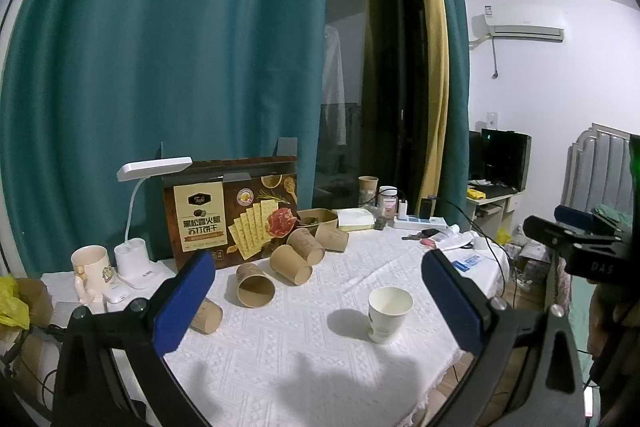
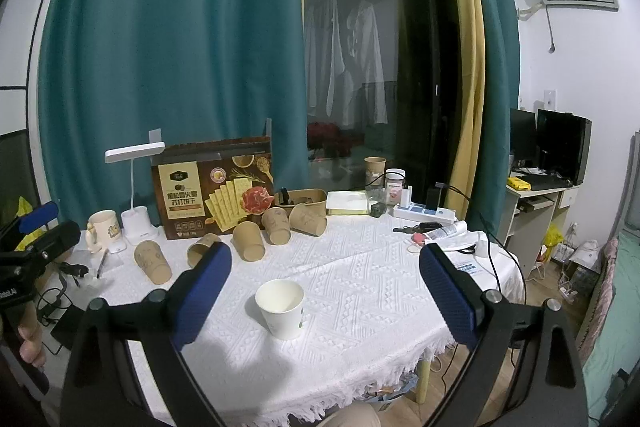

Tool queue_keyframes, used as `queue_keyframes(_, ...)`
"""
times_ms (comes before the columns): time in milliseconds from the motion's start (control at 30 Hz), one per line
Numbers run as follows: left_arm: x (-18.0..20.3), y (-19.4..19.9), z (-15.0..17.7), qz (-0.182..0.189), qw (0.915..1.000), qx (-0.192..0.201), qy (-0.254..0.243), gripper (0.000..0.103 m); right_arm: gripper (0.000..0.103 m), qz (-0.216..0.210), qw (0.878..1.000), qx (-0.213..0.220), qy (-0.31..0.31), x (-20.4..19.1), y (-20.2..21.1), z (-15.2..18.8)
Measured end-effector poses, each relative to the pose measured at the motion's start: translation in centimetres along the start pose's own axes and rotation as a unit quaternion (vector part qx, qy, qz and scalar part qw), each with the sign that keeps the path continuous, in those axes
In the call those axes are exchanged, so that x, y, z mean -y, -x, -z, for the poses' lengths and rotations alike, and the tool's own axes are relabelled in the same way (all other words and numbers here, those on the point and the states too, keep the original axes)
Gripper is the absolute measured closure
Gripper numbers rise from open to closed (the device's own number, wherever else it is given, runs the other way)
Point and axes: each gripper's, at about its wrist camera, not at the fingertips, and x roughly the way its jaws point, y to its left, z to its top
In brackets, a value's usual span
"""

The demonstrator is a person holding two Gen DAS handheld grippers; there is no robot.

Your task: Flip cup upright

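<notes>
A white paper cup (image 1: 389,314) stands upright, mouth up, on the white tablecloth (image 1: 304,347); it also shows in the right wrist view (image 2: 282,308). My left gripper (image 1: 316,303) is open and empty, held back from the cup, which sits toward its right finger. My right gripper (image 2: 324,297) is open and empty, with the cup between its fingers but farther off. Several brown paper cups (image 1: 256,285) lie tipped near the table's back; they also show in the right wrist view (image 2: 248,241).
A cracker box (image 1: 236,215), a white desk lamp (image 1: 140,227) and a mug (image 1: 90,267) stand at the back left. A power strip (image 2: 424,213), keys and cables lie at the back right. The table's front edge (image 2: 320,403) is close.
</notes>
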Motion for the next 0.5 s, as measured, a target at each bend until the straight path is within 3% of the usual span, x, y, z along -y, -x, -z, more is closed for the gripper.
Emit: queue_keyframes(500, 0.01, 0.04, 0.11, 0.003, 1.0, -0.001, 0.002, 0.0, 0.009, -0.003, 1.0, -0.004, 0.003, 0.23, -0.18, 0.36)
